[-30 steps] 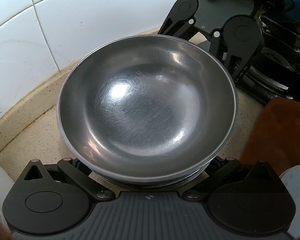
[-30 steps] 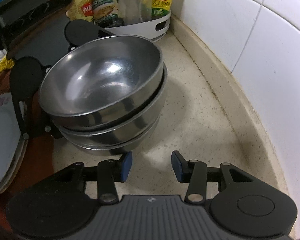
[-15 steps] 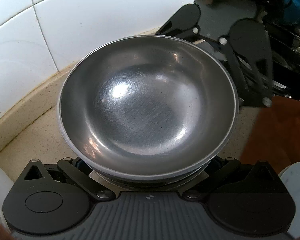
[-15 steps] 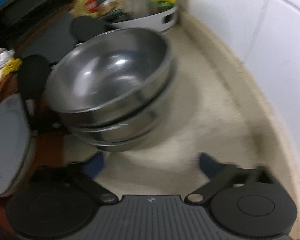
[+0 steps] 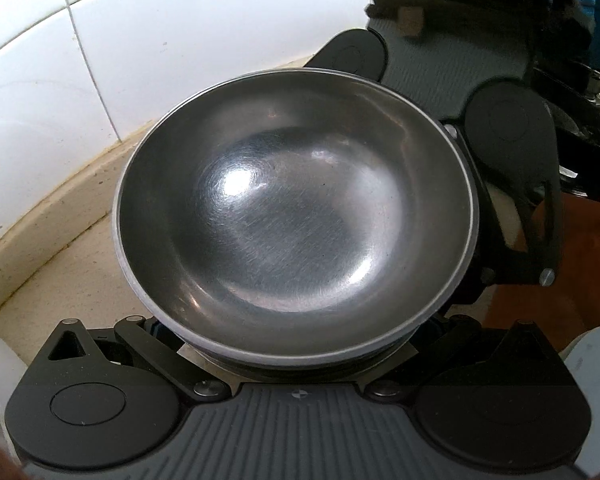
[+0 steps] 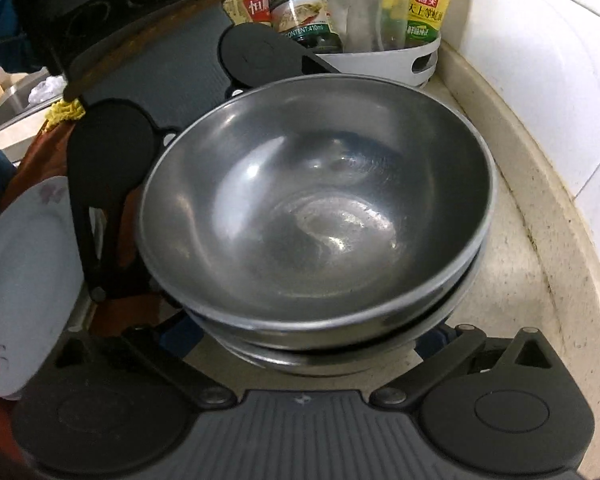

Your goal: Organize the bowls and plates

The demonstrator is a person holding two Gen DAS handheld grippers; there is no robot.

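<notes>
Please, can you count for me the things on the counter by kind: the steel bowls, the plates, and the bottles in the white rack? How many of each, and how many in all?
steel bowls: 3, nested in one stack
white plate: 1 clearly visible
bottles in the white rack: 3
Total: 7

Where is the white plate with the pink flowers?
In the right wrist view the plate sits at the left edge, beside the stack of metal bowls, with the left hand-held gripper's black arm between them.
</notes>
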